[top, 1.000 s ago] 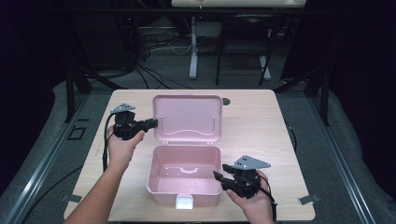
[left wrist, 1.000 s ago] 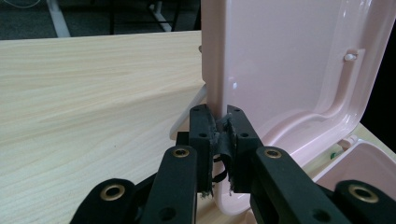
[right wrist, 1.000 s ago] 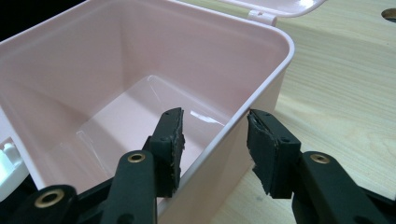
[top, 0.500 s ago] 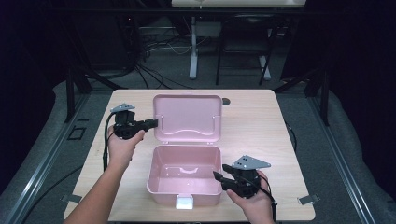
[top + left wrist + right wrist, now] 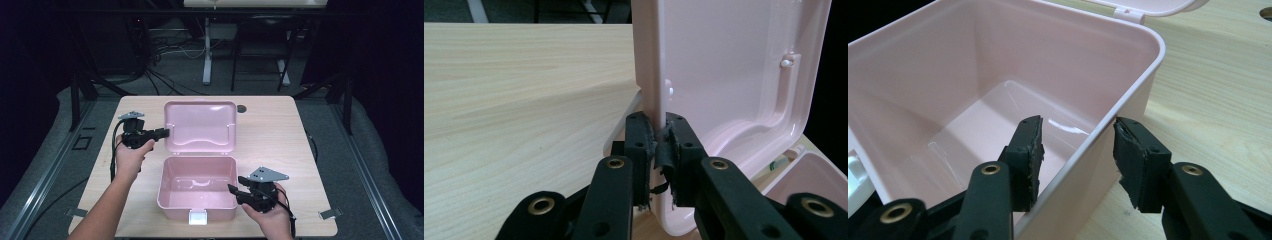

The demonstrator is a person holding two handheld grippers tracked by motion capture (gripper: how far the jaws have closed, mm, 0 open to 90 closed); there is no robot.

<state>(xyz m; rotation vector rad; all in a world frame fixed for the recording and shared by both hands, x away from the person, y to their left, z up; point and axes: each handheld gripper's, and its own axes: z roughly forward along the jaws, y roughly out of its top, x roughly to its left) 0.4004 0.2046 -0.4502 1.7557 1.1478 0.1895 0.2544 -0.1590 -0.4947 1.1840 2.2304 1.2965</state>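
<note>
A pink box (image 5: pixel 197 187) sits open on the wooden table (image 5: pixel 280 130), near the front edge. Nothing is inside it; its shiny floor is bare. Its lid (image 5: pixel 200 126) stands up at the back, with the inside facing the person. A small white latch (image 5: pixel 198 217) sticks out at the front.

The left gripper (image 5: pixel 161 133) is at the left edge of the lid. Its two black jaws are almost together, and the thin lid edge (image 5: pixel 655 95) is squeezed between the pads. The jaws have just been opening a tiny bit, but the pads are on the lid.

The right gripper (image 5: pixel 235 194) is at the box's right front corner. Its jaws are wide apart, one inside the box and one outside, with the box wall (image 5: pixel 1108 127) between them. The pads do not press the wall.

The box's long side runs left to right across the table. Its open top faces up.
</note>
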